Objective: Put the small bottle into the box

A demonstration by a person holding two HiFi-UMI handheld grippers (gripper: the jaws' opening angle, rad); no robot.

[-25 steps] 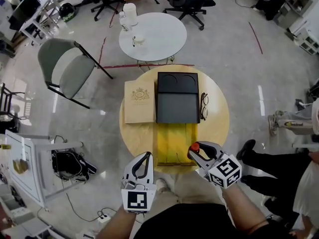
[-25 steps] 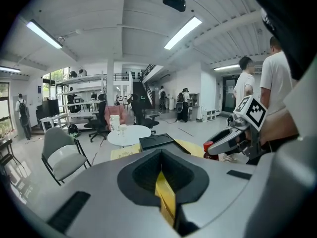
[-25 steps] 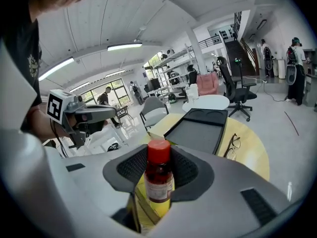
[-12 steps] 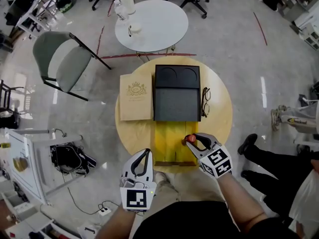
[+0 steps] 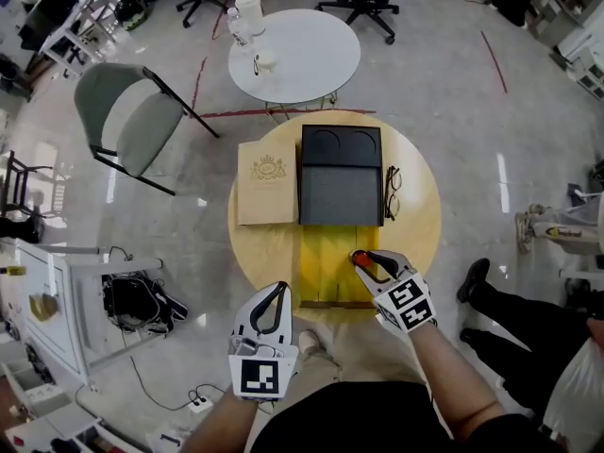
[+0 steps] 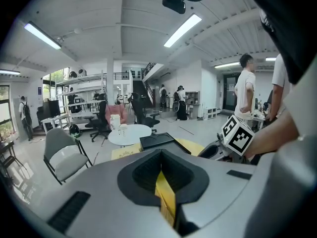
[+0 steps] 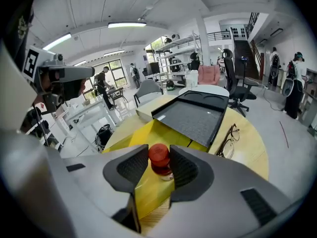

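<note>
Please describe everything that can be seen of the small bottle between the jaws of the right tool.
The small bottle has a round red cap, a dark reddish body that looks like glass or plastic, and a pale label low on its side. It stands upright between the jaws of the right tool, which press on it just below the cap from both sides. It is over the yellow surface, short of the open black box. Whether its base touches the surface cannot be seen.
</note>
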